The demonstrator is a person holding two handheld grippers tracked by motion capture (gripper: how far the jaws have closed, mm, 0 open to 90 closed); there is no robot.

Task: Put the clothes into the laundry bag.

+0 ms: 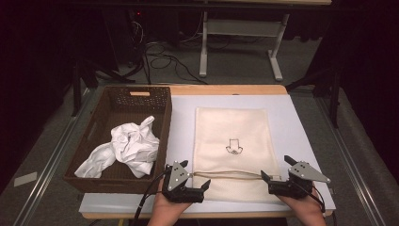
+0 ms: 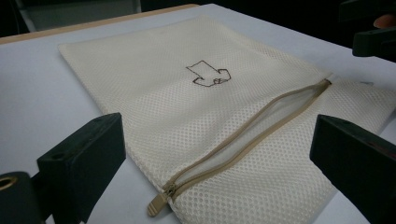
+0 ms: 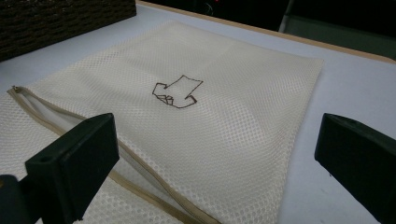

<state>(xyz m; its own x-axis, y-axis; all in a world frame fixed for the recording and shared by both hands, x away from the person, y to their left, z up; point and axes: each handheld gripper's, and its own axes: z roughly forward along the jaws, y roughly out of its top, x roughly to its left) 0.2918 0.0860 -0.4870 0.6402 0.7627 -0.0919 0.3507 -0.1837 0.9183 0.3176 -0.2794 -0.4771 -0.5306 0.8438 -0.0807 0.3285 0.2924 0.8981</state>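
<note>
High view adds the basket (image 1: 162,123); both wide-jawed grippers' views show the mesh bag (image 2: 196,116) apparently unzipped.

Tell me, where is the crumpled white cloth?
In the high view, the white cloth lies inside the brown basket at the table's left, beside the cream mesh bag.

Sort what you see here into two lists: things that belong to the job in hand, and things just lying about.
Job in hand: mesh laundry bag with its zip open; left gripper; right gripper.

Lying about: wicker basket; crumpled white cloth; cables on the floor.
</note>
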